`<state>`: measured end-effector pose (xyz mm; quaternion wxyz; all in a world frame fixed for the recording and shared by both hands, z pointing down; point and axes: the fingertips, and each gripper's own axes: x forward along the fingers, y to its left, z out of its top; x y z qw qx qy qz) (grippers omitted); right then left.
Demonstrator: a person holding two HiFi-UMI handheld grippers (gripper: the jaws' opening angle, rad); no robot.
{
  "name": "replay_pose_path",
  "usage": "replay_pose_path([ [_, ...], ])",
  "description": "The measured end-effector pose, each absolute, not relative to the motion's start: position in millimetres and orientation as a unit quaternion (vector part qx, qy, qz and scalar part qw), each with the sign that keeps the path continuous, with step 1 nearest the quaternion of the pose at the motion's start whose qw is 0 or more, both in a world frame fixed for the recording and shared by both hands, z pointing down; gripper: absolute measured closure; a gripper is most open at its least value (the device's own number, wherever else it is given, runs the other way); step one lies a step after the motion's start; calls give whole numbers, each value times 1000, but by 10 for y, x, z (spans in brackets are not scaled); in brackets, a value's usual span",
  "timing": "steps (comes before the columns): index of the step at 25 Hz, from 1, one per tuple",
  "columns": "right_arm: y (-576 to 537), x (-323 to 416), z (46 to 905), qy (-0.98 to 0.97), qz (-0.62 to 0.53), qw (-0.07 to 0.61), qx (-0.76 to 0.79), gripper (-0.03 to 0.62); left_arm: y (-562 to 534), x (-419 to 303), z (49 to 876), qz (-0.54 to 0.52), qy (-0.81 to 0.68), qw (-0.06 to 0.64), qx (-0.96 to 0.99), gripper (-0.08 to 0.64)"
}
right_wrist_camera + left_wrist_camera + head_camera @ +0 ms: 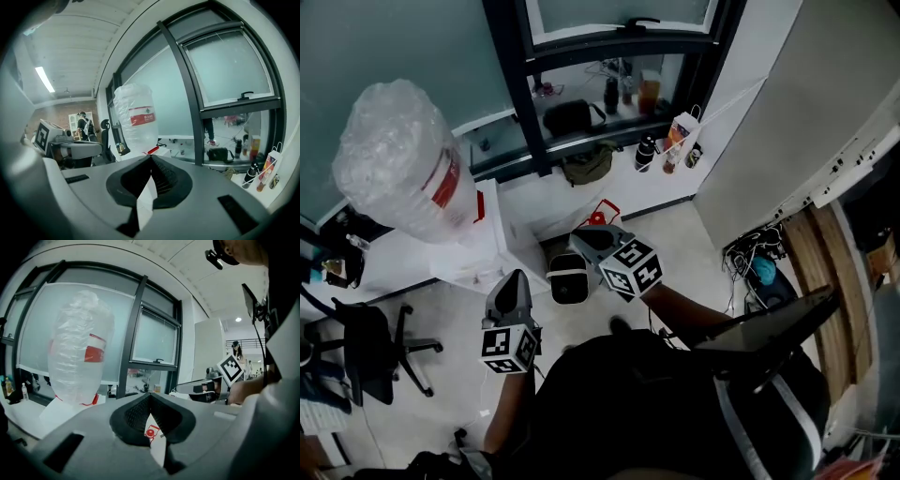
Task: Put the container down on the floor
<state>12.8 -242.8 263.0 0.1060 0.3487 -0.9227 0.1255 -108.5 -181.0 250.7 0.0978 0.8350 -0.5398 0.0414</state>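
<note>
The container is a large clear water jug [398, 164] with a red label, standing neck down on a white dispenser [483, 253] at the left. My left gripper [514, 279] is in front of the dispenser, below the jug, jaws closed with nothing between them. My right gripper [578, 237] is further right, clear of the dispenser, also shut and empty. In the left gripper view the jug [77, 348] rises at the left beyond the closed jaws of the left gripper [150, 395]. In the right gripper view the jug [136, 117] stands just beyond the right gripper [151, 157].
A small white and black bin [569, 278] and a red bag [602, 214] sit on the floor by the dispenser. An office chair [370, 352] is at the left. Bags and bottles line the window ledge [581, 117]. Cables [759, 255] lie by the right wall.
</note>
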Motion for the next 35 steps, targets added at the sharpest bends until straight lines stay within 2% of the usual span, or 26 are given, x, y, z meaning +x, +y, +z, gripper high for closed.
replay_pose_path([
  [3,-2430,86,2608,-922,122,107,350,583,-1801,-1080,2427,45,-534,80,840,549],
  [9,-2459,114,2486,-923,104,105,354,584,-1852,-1107,2384,29,-548,107,829,549],
  [35,-2442,262,2403,-920,95,100,368,584,-1863,-1058,2396,18,-549,115,828,549],
])
